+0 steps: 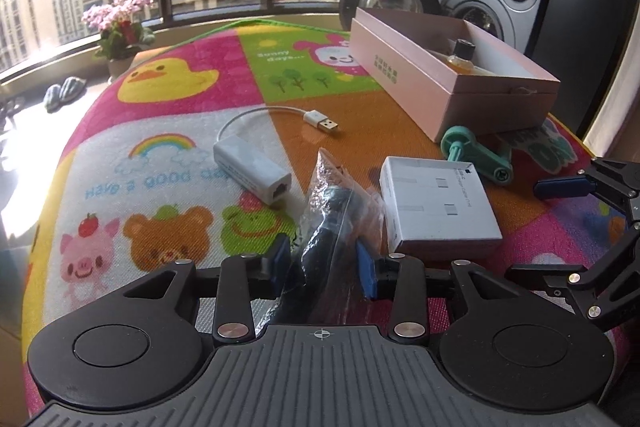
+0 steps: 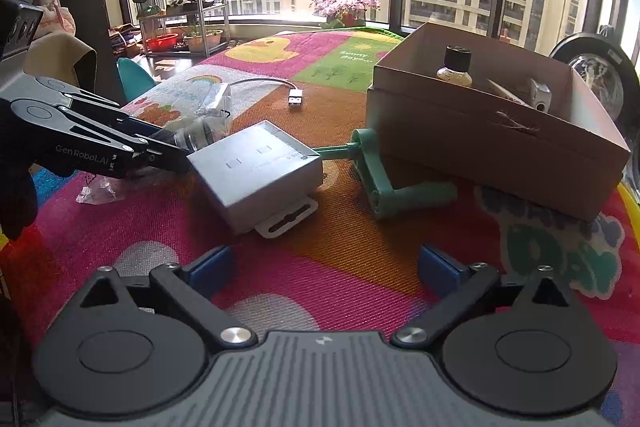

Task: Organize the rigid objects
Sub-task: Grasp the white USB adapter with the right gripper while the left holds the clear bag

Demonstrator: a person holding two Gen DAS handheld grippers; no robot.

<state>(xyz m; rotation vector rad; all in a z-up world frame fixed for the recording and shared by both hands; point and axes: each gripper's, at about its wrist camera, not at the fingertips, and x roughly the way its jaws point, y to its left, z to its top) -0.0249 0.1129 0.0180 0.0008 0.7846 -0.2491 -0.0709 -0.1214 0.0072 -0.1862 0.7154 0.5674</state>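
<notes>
A colourful cartoon-print mat [image 1: 168,131] covers the desk, and on it an open pink cardboard box [image 1: 448,75] serves as the landmark, standing at the far right with a small black-capped bottle [image 1: 463,55] of amber liquid upright inside; the right wrist view also shows a small silver item [image 2: 540,95] lying in the box behind the bottle. Just in front of the box lies a flat white retail carton [image 1: 438,205], well apart from the box wall, and between the two sits a green plastic crank handle [image 1: 476,157], one end touching the foot of the box. Left of the box, farther off, a white network adapter [image 1: 252,169] rests on the mat, its thin cable curling toward a USB plug [image 1: 322,121] that points at the box. Nearer than the carton, the left gripper [image 1: 326,265] has its blue pads closed against a dark object in a crinkled clear plastic bag [image 1: 336,203], which lies touching the carton's left side. The right gripper [image 2: 322,267] hangs above bare mat in front of the box with its blue fingers [image 2: 210,265] spread wide and nothing between them. A pot of pink flowers [image 1: 120,23] stands on the sill beyond the box's far-left side.
</notes>
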